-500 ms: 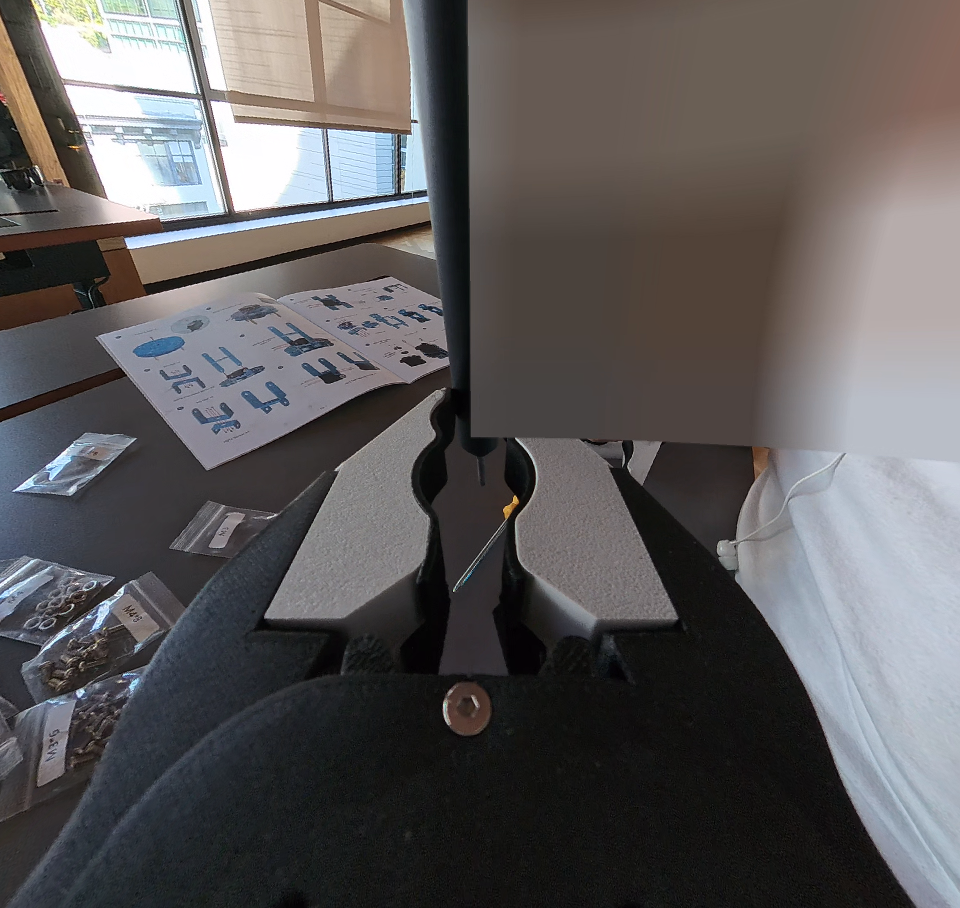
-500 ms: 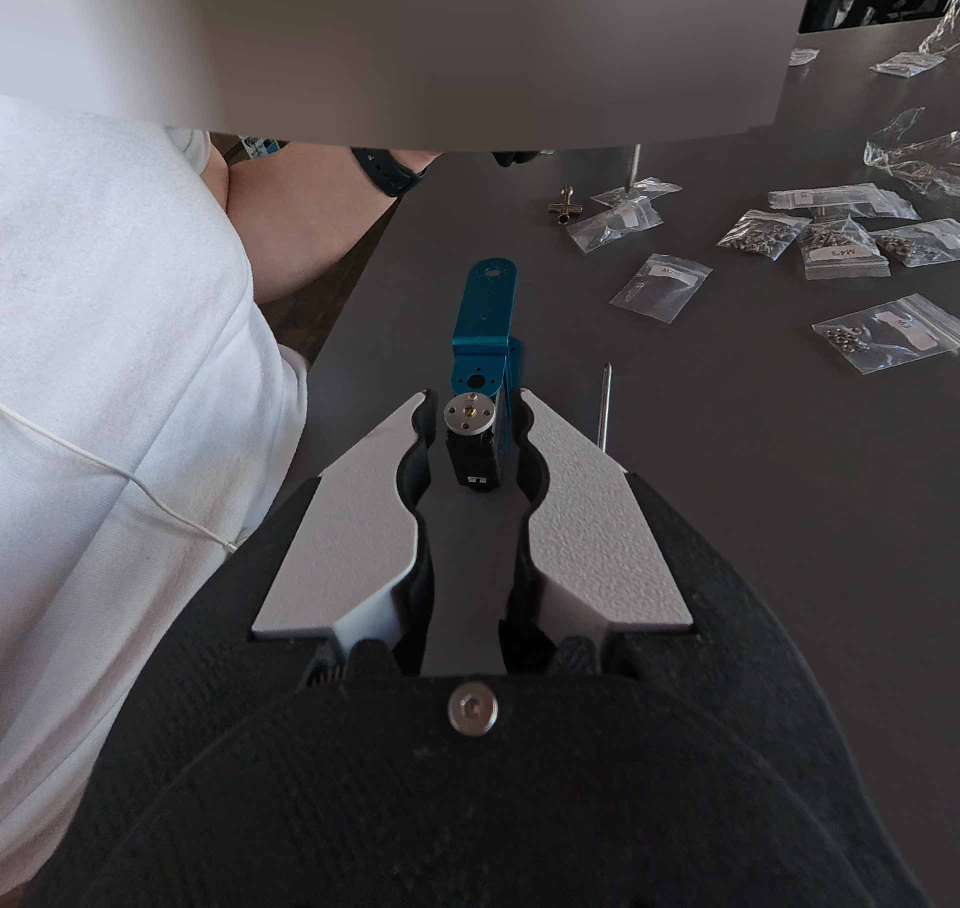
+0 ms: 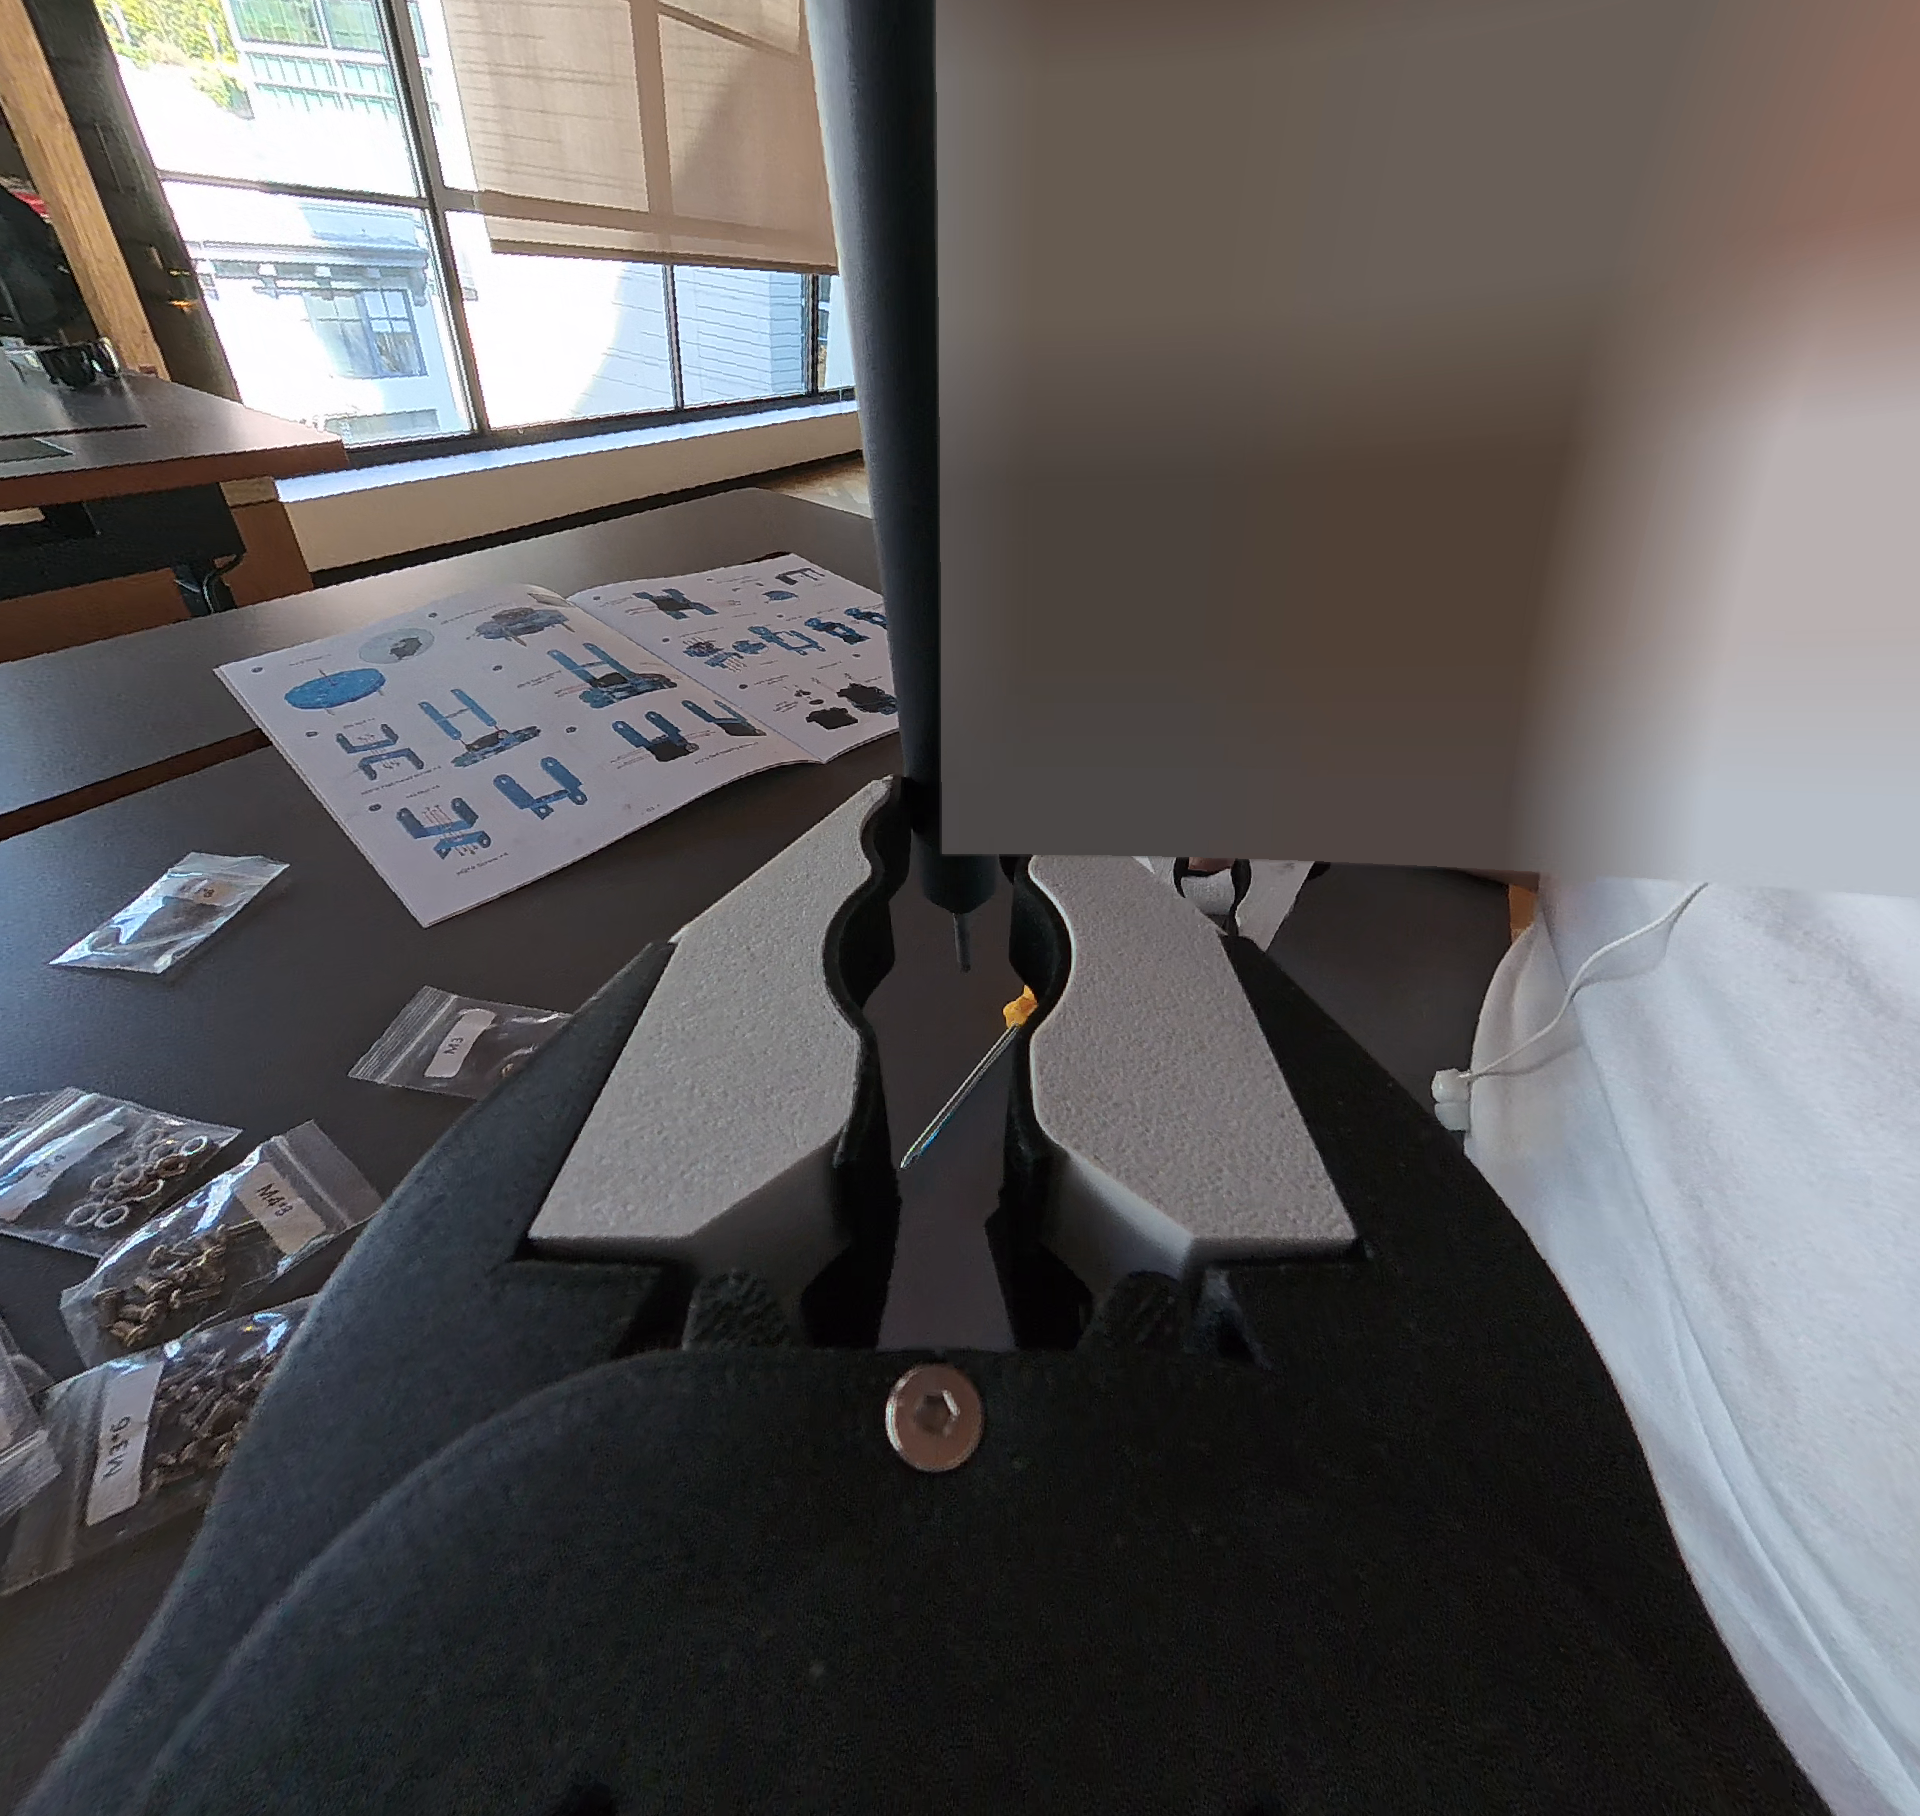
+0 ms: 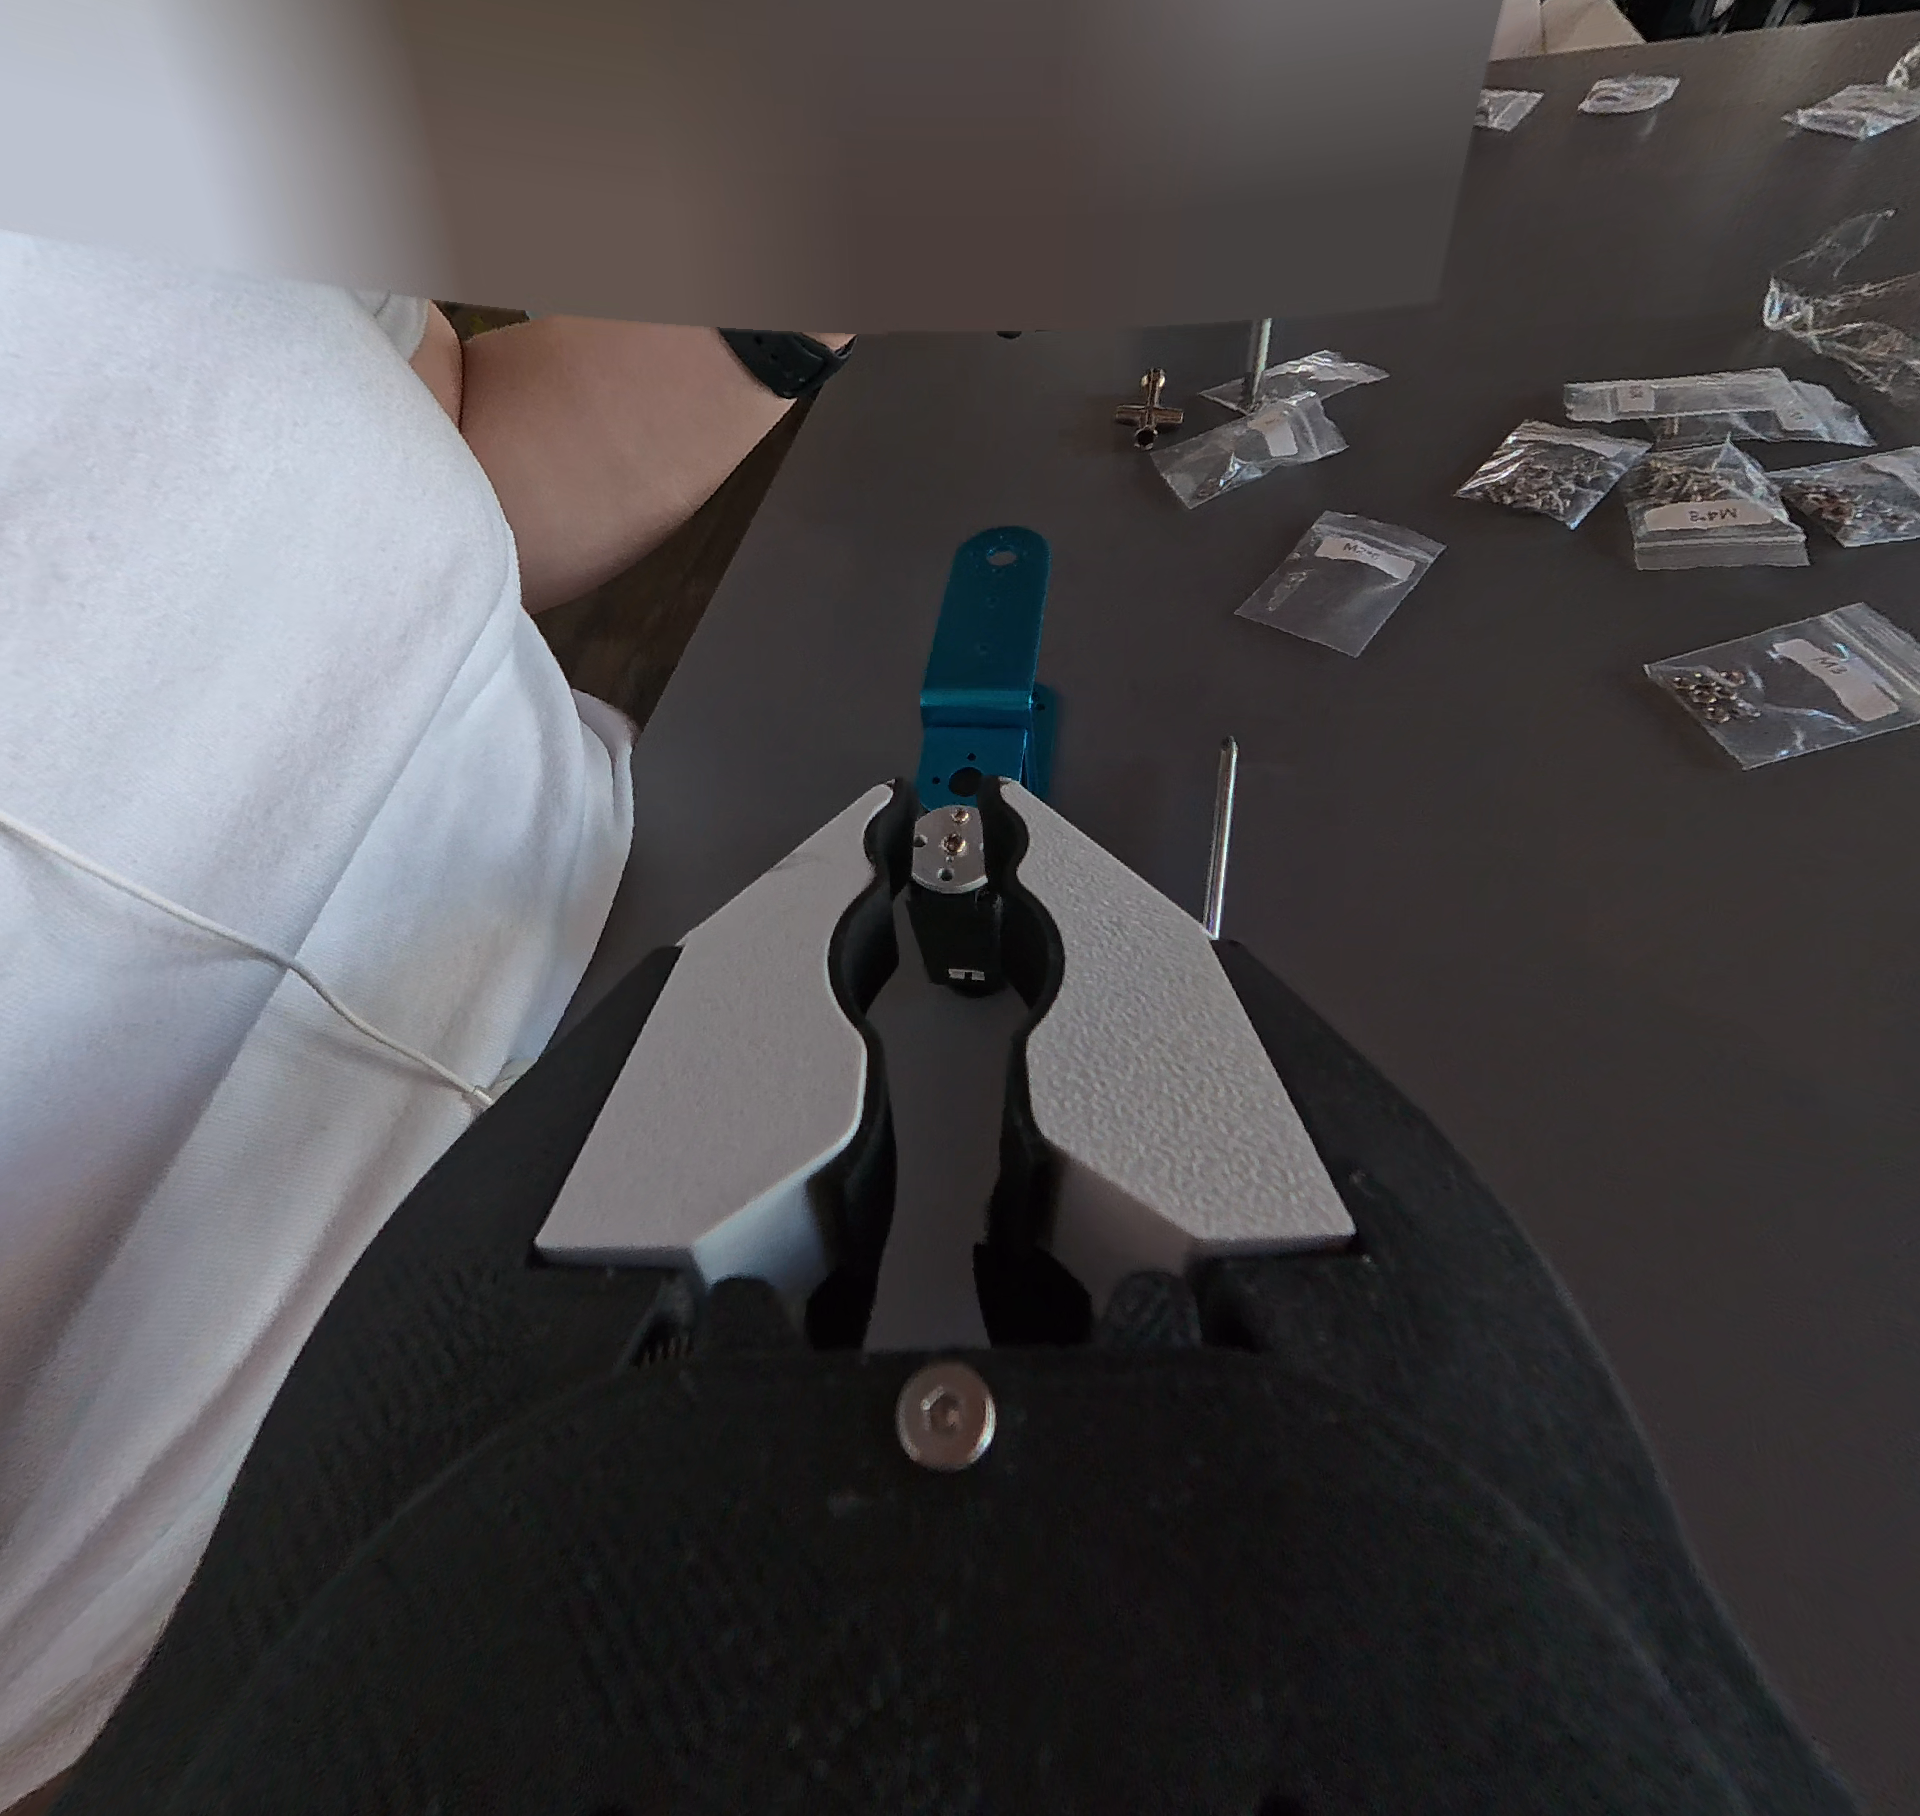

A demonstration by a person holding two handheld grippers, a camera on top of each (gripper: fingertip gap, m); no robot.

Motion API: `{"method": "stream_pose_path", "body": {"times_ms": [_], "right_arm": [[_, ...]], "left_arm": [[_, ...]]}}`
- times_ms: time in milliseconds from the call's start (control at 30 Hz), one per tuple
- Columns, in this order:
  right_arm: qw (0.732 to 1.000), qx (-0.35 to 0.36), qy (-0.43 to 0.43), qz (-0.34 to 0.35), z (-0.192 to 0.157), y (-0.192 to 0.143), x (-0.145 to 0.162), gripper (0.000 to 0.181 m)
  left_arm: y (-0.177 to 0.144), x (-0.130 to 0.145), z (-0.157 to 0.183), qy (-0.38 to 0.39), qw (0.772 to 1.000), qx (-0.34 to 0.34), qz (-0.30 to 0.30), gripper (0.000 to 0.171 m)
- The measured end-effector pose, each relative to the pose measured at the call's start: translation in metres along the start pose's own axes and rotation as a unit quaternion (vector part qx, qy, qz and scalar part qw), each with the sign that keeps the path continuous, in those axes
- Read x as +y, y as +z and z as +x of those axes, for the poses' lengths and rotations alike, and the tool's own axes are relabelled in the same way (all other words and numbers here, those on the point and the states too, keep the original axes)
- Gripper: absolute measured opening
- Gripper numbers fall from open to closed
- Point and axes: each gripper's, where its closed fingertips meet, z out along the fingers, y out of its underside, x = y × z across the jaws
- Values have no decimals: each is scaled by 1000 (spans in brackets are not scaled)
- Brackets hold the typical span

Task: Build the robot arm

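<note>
Left claw: the left claw (image 3: 954, 831) is clenched on the lower end of a dark screwdriver handle (image 3: 871, 332), which stands upright, its long axis vertical and its thin metal bit (image 3: 962, 938) pointing down between the fingers.
Right claw: the right claw (image 4: 948, 800) grips a small black servo (image 4: 958, 919) by its sides; the silver round horn (image 4: 948, 847) faces up toward the camera.
Blue bracket: a blue metal bracket (image 4: 987, 644) sits just beyond the servo, its long arm stretching away across the grey desk (image 4: 1455, 1039); whether the two are joined cannot be told.
Loose tools: one thin metal rod (image 4: 1224, 831) lies right of the claw, pointing away; one small cross-shaped wrench (image 4: 1151, 405) lies farther off.
Bags: about a dozen clear zip bags of hardware (image 4: 1340, 582) are scattered on the right of the desk.
Booklet: one open instruction booklet (image 3: 561, 706) lies flat beyond the left claw.
Hidden: the handle's top is cut off by the frame; an orange-tipped sliver (image 3: 977, 1070) between the left fingers is mostly covered. A person in white (image 4: 208, 727) sits close by.
</note>
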Motion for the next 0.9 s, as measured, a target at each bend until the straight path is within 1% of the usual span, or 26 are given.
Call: {"method": "stream_pose_path", "body": {"times_ms": [233,400,667,900], "right_arm": [[998,20,-8,-59,2,3,1,9],[993,29,-16,-114,2,7,7,9],[991,40,-12,-128,2,8,8,8],[990,44,-8,-137,1,7,8,2]], "left_arm": [[-8,-2,5,3,1000,-4,13,15],[-15,-3,10,7,1000,-7,19,15],[-25,-3,17,9,1000,-11,27,15],[-29,-5,21,13,999,-6,31,15]]}}
